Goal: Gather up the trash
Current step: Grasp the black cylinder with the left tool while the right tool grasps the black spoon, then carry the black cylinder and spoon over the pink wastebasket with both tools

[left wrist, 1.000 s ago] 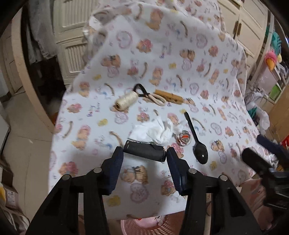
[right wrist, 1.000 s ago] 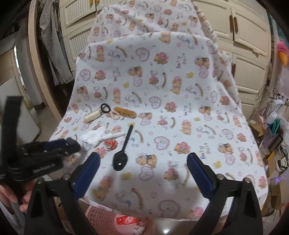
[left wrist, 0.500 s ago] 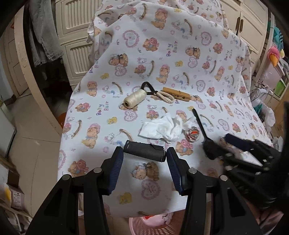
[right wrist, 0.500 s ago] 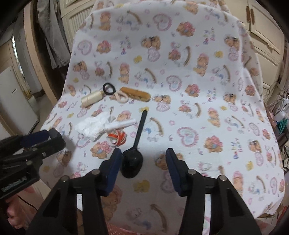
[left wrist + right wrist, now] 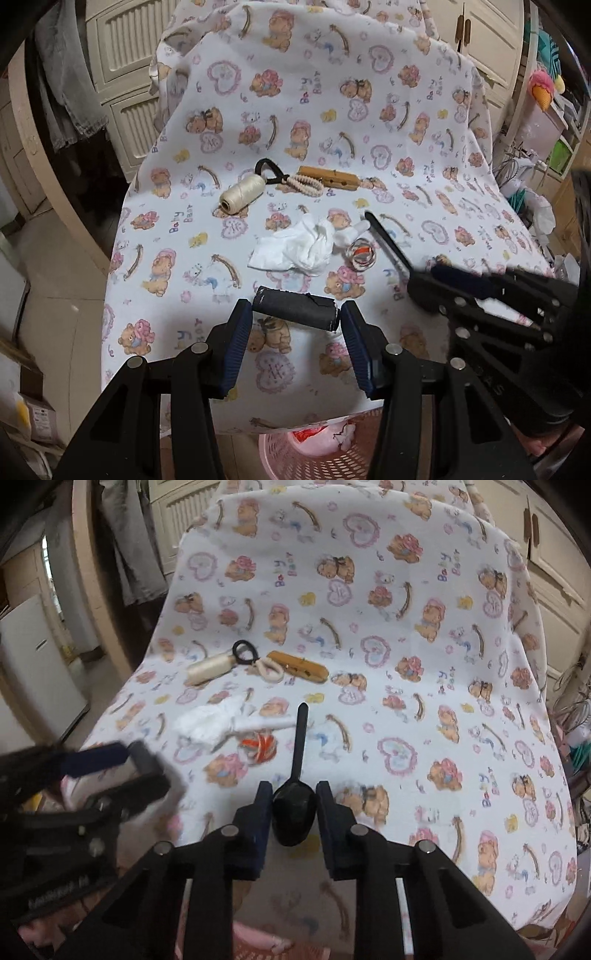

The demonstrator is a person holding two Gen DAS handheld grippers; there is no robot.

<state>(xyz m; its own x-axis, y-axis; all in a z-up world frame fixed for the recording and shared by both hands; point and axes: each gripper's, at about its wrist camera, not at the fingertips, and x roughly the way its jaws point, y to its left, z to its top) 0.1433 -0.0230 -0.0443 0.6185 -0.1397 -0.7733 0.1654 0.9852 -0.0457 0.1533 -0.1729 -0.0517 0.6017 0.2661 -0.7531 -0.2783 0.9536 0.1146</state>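
right gripper (image 5: pixel 291 805) had just been closing, pads squeezing the black plastic spoon (image 5: pixel 295 808) bowl. left gripper (image 5: pixel 295 321) clamped a black roll (image 5: pixel 295 308). best lift the spoon straight, then carry to the pink basket (image 5: pixel 314 458) below the roll.

Both wrist cameras look steeply down, close over the printed cloth (image 5: pixel 280 122); shared: tissue (image 5: pixel 210 725), spool (image 5: pixel 242 194), seemingly opposite sides.
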